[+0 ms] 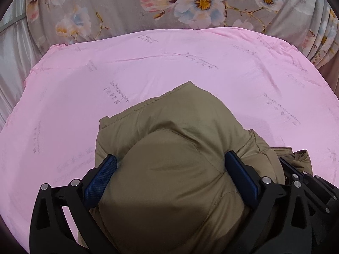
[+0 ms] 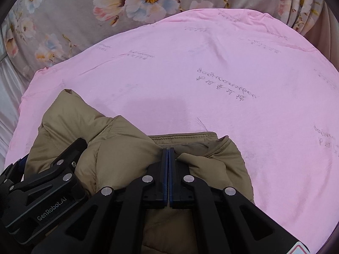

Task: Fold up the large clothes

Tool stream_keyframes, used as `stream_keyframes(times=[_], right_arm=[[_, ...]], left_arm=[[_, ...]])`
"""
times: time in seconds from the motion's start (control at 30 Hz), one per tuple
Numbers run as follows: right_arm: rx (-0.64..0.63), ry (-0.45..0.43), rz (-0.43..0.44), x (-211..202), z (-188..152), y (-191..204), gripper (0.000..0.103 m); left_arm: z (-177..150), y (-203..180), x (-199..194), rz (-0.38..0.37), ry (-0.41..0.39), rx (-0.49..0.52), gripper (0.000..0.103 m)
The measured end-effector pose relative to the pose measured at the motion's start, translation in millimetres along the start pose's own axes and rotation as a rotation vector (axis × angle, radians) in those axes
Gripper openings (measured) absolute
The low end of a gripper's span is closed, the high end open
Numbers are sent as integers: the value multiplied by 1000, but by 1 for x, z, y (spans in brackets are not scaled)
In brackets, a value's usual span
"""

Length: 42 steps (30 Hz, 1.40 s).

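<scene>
A puffy olive-brown jacket (image 1: 169,144) lies bundled on a pink sheet (image 1: 190,63). My left gripper (image 1: 171,160) straddles a thick padded fold of the jacket, its blue pads (image 1: 101,175) pressed against both sides of the bulge. In the right wrist view the same jacket (image 2: 118,148) lies at the lower left, and my right gripper (image 2: 168,152) has its fingers closed together on a thin edge of jacket fabric. The left gripper's black body (image 2: 46,182) shows beside it at the lower left.
The pink sheet (image 2: 233,84) with faint grey script covers the bed. A grey floral bedcover (image 1: 190,2) lies behind it, also in the right wrist view (image 2: 106,6). A pale curtain (image 1: 12,67) hangs at the left.
</scene>
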State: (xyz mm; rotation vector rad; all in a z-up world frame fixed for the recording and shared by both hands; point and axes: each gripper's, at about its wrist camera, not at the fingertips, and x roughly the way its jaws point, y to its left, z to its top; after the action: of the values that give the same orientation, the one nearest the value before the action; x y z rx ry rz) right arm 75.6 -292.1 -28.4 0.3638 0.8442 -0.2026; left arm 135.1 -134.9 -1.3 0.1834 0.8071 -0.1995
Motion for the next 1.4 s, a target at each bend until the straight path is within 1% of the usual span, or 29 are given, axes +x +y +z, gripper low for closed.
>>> stream_keyframes(times=[0.27, 0.33, 0.4, 0.43, 0.5, 0.53, 0.6, 0.67, 0.7, 0.77, 0.9, 0.97, 1.07, 1.1, 1.17, 1.2, 1.23, 1.3, 1.37, 1.4], right_arm=[[12, -8, 9, 1, 1, -2, 0], [23, -11, 26, 0, 1, -4, 0], [46, -20, 67, -3, 2, -10, 0], [60, -28, 88, -7, 1, -13, 0], [87, -46, 92, -26, -2, -18, 0], [94, -64, 104, -39, -6, -19, 3], [104, -107, 123, -67, -20, -19, 7], [88, -122, 113, -78, -33, -16, 8], [66, -124, 93, -80, -39, -12, 8], [22, -132, 52, -76, -46, -4, 8], [-21, -154, 4, -67, -52, 5, 8], [-23, -154, 11, -65, -52, 3, 8], [15, -138, 74, -76, -49, -10, 8], [41, -131, 110, -86, -49, -18, 9], [87, -131, 161, -106, -51, -34, 19], [106, -123, 183, -116, -53, -45, 28], [121, -107, 187, -124, -55, -57, 40], [134, -65, 183, -132, -63, -78, 50], [153, 9, 208, -128, -69, -96, 51], [171, 58, 239, -123, -73, -105, 51]], left_arm=[[-1, -5, 2, 25, -10, 13, 98], [0, -4, 1, 23, -9, 11, 98], [1, -2, 0, 11, -11, 2, 98], [1, 0, -2, -1, -10, -6, 98], [1, 7, -13, -26, 4, -25, 98], [-1, 11, -20, -39, 9, -34, 98], [-11, 19, -45, -58, -11, -38, 98], [-24, 23, -66, -69, -37, -33, 98], [-30, 24, -72, -68, -41, -31, 98], [-42, 23, -74, -68, -39, -30, 98], [-50, 16, -70, -23, -81, -4, 98], [-50, 15, -67, -16, -90, -4, 98], [-49, 19, -71, -28, -90, -4, 98], [-49, 23, -75, -41, -81, -4, 98], [-51, 36, -86, -89, -57, -13, 98], [-52, 43, -91, -118, -43, -21, 98], [-54, 52, -96, -147, -31, -30, 98], [-61, 74, -103, -203, 4, -47, 98], [-68, 91, -104, -244, 41, -66, 98], [-72, 99, -102, -265, 64, -78, 98]])
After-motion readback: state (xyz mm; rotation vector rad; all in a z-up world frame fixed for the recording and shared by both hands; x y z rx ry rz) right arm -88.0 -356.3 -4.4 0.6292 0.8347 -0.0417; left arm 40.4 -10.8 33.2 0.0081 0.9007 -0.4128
